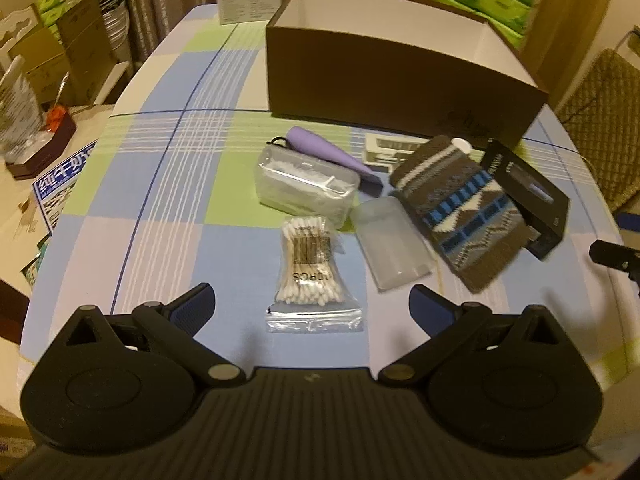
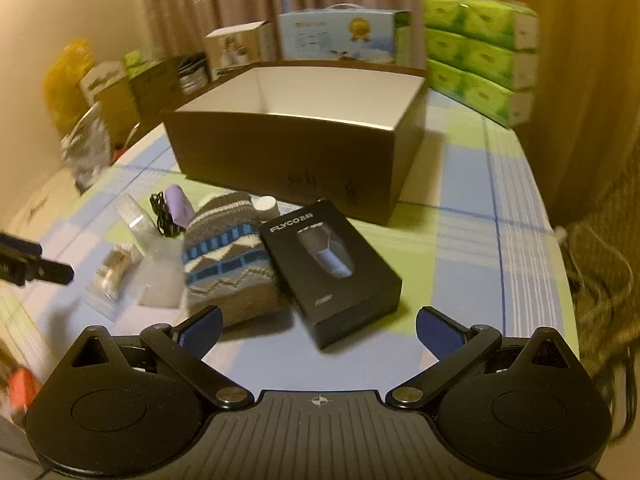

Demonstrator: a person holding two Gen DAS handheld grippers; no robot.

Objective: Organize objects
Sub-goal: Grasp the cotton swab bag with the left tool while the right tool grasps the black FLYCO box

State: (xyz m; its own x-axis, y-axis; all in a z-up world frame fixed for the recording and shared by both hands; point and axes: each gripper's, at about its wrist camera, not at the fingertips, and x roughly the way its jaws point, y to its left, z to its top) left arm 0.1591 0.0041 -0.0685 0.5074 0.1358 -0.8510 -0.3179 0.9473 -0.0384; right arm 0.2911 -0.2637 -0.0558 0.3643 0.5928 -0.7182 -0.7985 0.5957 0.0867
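One open brown cardboard box [image 1: 400, 76] stands on the checked tablecloth [image 1: 168, 184], white inside, with nothing visible in it from the right wrist view. All places below are told from this box.

In front of its near wall lie seven loose things. One lilac cone-shaped item [image 1: 320, 150] with a black cord lies just before the wall. One white plastic piece [image 1: 384, 150] sits beside it, close under the wall; what it is cannot be told. One clear lidded container [image 1: 304, 188] lies nearer the camera than the lilac item and touches it. One frosted plastic case [image 1: 390, 248] lies further out from the box, beside the container. One zip bag of cotton swabs [image 1: 310, 272] lies furthest from the box, straight ahead of the left gripper [image 1: 310, 308]. One knitted grey, blue and white cover [image 1: 460, 208] with a white cap at its top lies slanted before the box's right front corner. One black FLYCO shaver box [image 2: 332, 268] lies against the knit cover on the side away from the other things.

Behind the box stand one stack of green tissue packs [image 2: 480, 56] and one blue carton [image 2: 340, 36].

The left gripper hangs above the cloth with its fingers spread wide, grasping nothing. The right gripper [image 2: 318, 324] is likewise released, hovering just short of the shaver box's near end.
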